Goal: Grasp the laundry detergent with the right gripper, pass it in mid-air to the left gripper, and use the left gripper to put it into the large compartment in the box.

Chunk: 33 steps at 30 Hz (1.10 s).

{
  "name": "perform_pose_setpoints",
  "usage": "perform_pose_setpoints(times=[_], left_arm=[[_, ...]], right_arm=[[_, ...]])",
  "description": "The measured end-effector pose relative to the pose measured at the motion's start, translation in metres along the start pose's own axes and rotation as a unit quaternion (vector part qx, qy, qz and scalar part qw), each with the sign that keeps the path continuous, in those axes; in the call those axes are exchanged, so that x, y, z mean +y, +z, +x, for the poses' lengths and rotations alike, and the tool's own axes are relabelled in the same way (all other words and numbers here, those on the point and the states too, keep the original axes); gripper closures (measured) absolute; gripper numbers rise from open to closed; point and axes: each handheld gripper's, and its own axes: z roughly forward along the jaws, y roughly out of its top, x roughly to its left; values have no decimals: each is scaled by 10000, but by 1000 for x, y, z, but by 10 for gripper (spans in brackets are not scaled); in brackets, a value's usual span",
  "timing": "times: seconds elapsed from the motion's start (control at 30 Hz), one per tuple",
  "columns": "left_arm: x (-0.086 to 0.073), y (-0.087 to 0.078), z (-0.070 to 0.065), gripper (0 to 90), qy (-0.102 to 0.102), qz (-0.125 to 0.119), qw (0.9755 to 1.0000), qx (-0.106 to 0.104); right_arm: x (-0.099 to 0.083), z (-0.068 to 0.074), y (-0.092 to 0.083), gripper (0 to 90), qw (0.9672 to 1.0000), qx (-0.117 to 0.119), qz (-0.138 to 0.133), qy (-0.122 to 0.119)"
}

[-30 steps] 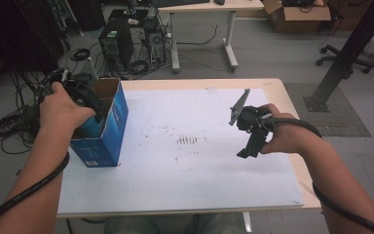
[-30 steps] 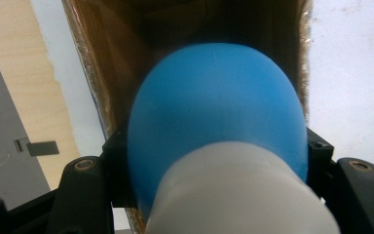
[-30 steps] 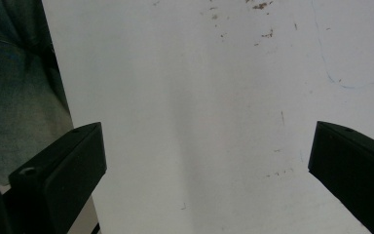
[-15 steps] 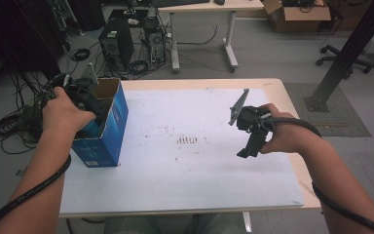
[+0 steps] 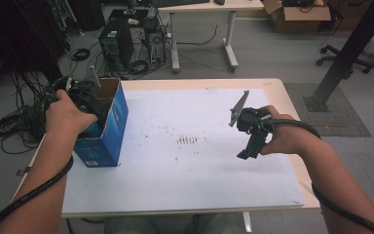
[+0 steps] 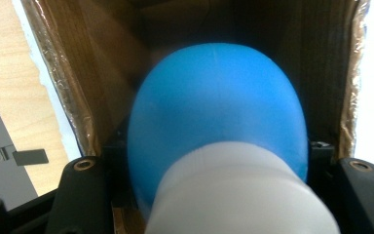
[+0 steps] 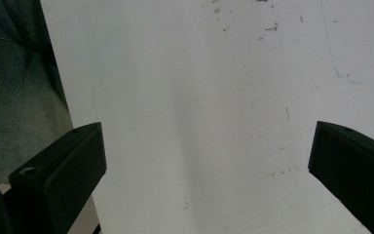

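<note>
A blue cardboard box (image 5: 108,132) with its top open stands at the table's left edge. My left gripper (image 5: 93,108) reaches down into it, its tips hidden by the box wall. In the left gripper view, the left gripper (image 6: 216,168) is shut on a rounded blue object (image 6: 216,107) with a white end (image 6: 243,195) toward the camera, and the brown box walls (image 6: 73,83) stand around it. My right gripper (image 5: 247,149) hovers over the right half of the white table top (image 5: 185,112). Its jaws stand wide open in the right gripper view (image 7: 207,161), with nothing between them.
The white table top (image 7: 199,73) carries faint brown marks (image 5: 187,140) near its middle. Beyond the table's near edge lies a trouser leg (image 7: 14,87). Behind the table stand a computer tower (image 5: 113,41), floor cables (image 5: 9,126) and another desk (image 5: 204,5).
</note>
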Motion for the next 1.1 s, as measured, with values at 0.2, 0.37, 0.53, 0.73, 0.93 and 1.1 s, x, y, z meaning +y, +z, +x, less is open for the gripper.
perform_pose_setpoints(times=[0.2, 0.37, 0.53, 0.73, 0.93, 1.1], left_arm=[[1, 4, 0, 374, 51, 28, 10000, 51], [1, 8, 1, 374, 38, 65, 10000, 12], [2, 11, 1, 373, 23, 48, 10000, -4], [2, 12, 3, 373, -7, 20, 10000, -33], [2, 14, 4, 372, 2, -58, 10000, -49], [1, 14, 4, 368, 58, -146, 9999, -66]], right_arm=[[1, -1, 0, 3, 10000, 4, 8, -21], [1, -2, 2, 3, 10000, 21, 10, -15], [0, -2, 3, 3, 10000, 33, 17, -5], [-1, -2, 2, 3, 10000, 34, 6, -7], [-2, -2, 2, 3, 10000, 29, 0, 3], [-3, -2, 2, 3, 10000, 26, -6, 7]])
